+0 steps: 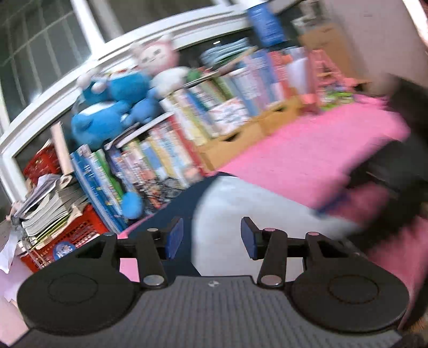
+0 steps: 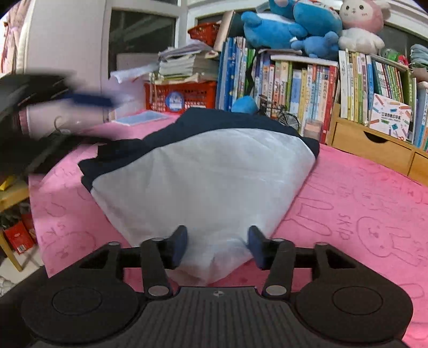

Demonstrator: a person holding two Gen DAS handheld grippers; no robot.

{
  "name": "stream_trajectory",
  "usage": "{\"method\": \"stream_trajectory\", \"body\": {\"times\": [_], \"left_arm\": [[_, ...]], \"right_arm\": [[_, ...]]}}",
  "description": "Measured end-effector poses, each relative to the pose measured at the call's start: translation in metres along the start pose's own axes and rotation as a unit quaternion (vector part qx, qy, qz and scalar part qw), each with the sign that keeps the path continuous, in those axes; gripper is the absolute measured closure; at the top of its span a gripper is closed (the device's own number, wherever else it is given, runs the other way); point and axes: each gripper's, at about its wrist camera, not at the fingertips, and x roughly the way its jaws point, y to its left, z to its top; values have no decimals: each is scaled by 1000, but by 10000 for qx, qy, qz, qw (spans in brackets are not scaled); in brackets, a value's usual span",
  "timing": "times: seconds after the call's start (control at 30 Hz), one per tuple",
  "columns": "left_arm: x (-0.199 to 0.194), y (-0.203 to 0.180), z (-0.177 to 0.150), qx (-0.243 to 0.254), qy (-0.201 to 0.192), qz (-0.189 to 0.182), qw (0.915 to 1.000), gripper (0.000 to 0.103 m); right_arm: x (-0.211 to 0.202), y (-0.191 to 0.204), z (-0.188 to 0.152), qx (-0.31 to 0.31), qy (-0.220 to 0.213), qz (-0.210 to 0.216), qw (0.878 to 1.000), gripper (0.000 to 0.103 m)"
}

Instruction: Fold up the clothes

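Clothes here come down to one garment point(image 2: 203, 182), white on top with a dark navy layer showing along its far edge, lying in a folded wedge on the pink cover point(image 2: 361, 214) of your table, just ahead of your right gripper point(image 2: 217, 246). Judging by that compact shape, you have at least one fold made; the narrow near end still looks loose, so I'd guess a last tuck or a squaring-up remains. Your right fingers point(image 2: 179, 245) stand apart on either side of that near end, pressing nothing. Your left gripper point(image 1: 211, 238) is also released, nothing between its fingers point(image 1: 175, 237), hovering over the navy-and-white cloth in a blurred view. The pink cover carries faint rabbit drawings. From 11 to 2 o'clock in the right view you have rows of books point(image 2: 299, 85), with blue and pink plush toys point(image 2: 315, 24) on top, a red crate point(image 2: 182, 93) under stacked papers, and wooden drawers point(image 2: 374, 144) at 2 o'clock.
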Motion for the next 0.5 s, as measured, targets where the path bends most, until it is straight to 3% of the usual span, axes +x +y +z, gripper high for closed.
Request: {"method": "stream_trajectory", "body": {"times": [0.13,0.23,0.37,0.47,0.5], "left_arm": [[81,-5,10,305,618,114,9976,57],[115,0,-13,532,1040,329,9926,56],[105,25,-33,361,1182,257,9920,55],[93,31,-57,938,1430,906,9811,55],[89,39,-67,798,1589,999,9790,55]], "right_arm": [[4,5,2,-32,-4,29,10000,33],[4,6,2,-18,-14,98,9999,30],[-1,4,1,14,-124,560,9984,13],[-3,5,0,0,-162,572,9982,10],[-3,5,0,21,-167,522,9985,9]]}}
